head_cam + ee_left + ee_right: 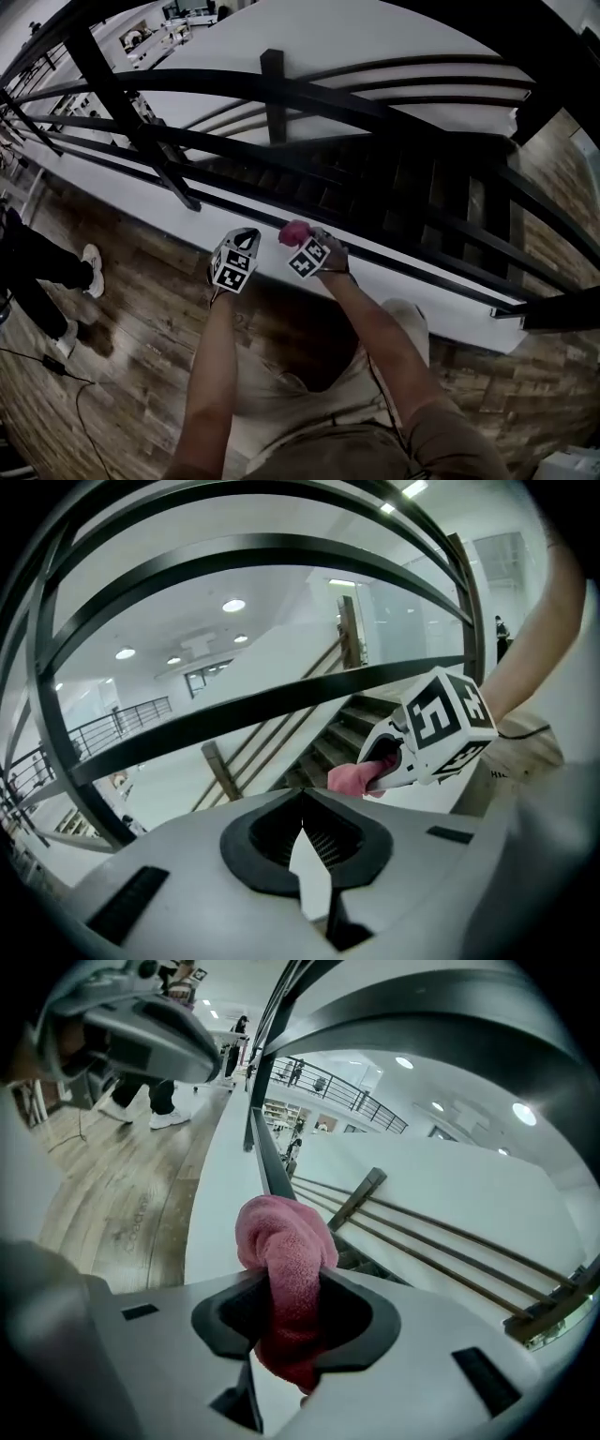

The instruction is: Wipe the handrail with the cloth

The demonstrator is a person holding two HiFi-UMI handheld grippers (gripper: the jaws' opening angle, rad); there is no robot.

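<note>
The cloth (281, 1260) is a pink wad pinched in the right gripper (284, 1340). Its jaws are clamped on the middle and a rolled knob stands out ahead of them. It touches no bar; the handrail (450, 1035) arches dark above it, and wiping does not look begun.

The likeliest trouble is the hold. Only a fold is gripped, so drag along the rail could tug the cloth free — and beyond the bars the staircase (375, 187) drops away, so a loose cloth would probably go down the well. A tight wad also offers little wiping face, and pressing harder may bring the hard jaw tips onto the rail.

The left gripper (309, 855) hangs just beside the right one, jaws together with nothing between them. It could crowd a sideways stroke.

The lower rails (309, 150) and a slanted upright (131, 122) cross the path. A person (37, 272) stands well off on the wooden floor (141, 328), a cable (56, 366) nearby.
</note>
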